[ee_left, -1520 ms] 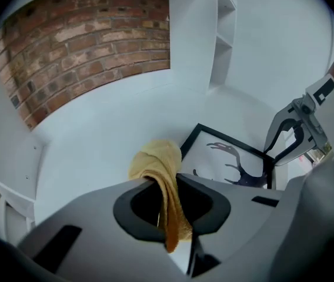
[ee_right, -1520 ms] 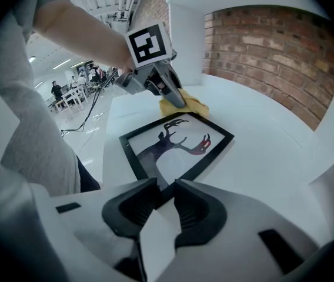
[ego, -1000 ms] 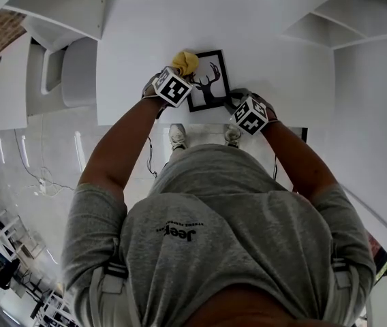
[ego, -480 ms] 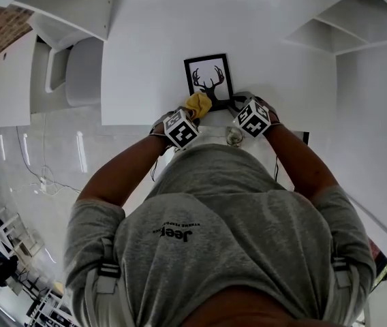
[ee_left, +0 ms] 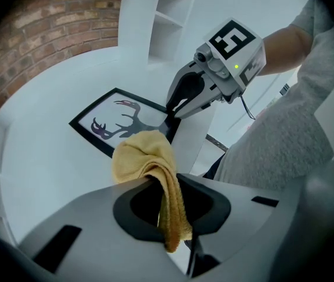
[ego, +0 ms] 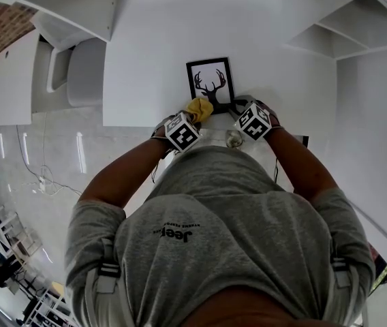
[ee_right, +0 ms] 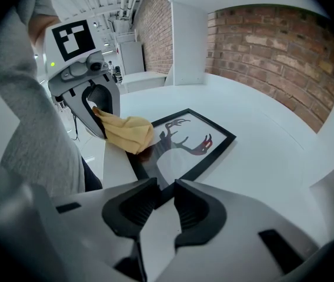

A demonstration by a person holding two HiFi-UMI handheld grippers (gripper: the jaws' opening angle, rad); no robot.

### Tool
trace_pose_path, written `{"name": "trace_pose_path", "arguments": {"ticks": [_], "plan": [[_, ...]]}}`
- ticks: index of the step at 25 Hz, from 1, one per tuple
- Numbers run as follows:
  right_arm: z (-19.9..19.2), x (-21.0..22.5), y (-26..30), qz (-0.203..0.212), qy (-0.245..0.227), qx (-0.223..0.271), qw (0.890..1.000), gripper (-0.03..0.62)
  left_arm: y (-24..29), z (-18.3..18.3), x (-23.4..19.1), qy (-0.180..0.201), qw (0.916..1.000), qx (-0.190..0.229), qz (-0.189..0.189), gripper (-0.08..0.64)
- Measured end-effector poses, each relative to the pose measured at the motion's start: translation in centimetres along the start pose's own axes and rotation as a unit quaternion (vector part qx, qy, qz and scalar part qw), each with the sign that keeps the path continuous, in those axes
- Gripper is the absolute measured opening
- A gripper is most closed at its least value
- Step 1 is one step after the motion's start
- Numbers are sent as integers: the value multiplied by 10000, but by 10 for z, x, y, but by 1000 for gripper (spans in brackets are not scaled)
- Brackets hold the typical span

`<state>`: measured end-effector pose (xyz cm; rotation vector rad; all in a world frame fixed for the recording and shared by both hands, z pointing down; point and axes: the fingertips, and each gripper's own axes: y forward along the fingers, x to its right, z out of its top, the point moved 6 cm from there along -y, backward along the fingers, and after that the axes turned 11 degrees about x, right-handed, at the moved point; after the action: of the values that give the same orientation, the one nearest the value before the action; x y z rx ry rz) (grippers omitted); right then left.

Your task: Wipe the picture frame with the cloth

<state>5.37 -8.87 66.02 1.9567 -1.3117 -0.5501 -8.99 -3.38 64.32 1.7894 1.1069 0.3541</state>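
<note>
A black picture frame (ego: 211, 84) with a deer-antler print lies flat on the white table (ego: 152, 53) near its front edge. My left gripper (ego: 192, 118) is shut on a yellow cloth (ego: 199, 108), and the cloth rests on the frame's near left corner. In the left gripper view the cloth (ee_left: 149, 157) hangs bunched out of the jaws, over the frame (ee_left: 117, 122). My right gripper (ego: 240, 109) is shut on the frame's near right corner, which shows between its jaws in the right gripper view (ee_right: 162, 194). The cloth (ee_right: 126, 134) hides that side of the print.
White open shelves (ego: 330, 26) stand at the right of the table. A white cabinet and chair (ego: 78, 70) stand at its left. The table's front edge runs just under both grippers, with the person's shoe (ego: 233, 139) below it. A brick wall (ee_right: 273, 51) lies beyond.
My left gripper has drawn the cloth from the frame's far left corner down to its near left corner. The right gripper has kept its hold on the frame.
</note>
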Motion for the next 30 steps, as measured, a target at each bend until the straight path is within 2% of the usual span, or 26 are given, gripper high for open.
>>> {"name": "trace_pose_path", "arguments": {"ticks": [4, 10, 12, 15, 18, 24, 30], "plan": [[0, -1, 0, -3, -1, 23, 10000, 97, -12, 18, -13, -61, 9992, 348, 173, 63], [0, -1, 0, -42, 8, 64, 10000, 97, -24, 88, -93, 38, 9890, 962, 1120, 63], [0, -1, 0, -54, 11, 58, 10000, 96, -17, 106, -119, 90, 9844, 1019, 1432, 63], [1, -2, 0, -53, 20, 46, 10000, 96, 2, 115, -146, 194, 9815, 806, 1728, 63], [1, -3, 0, -55, 49, 54, 10000, 96, 22, 109, -158, 147, 9824, 533, 1781, 63], [-1, 0, 0, -60, 85, 121, 9999, 96, 30, 111, -161, 144, 9847, 388, 1693, 63], [-2, 0, 1, -37, 64, 124, 9999, 97, 32, 97, -128, 247, 9925, 110, 1189, 63]]}}
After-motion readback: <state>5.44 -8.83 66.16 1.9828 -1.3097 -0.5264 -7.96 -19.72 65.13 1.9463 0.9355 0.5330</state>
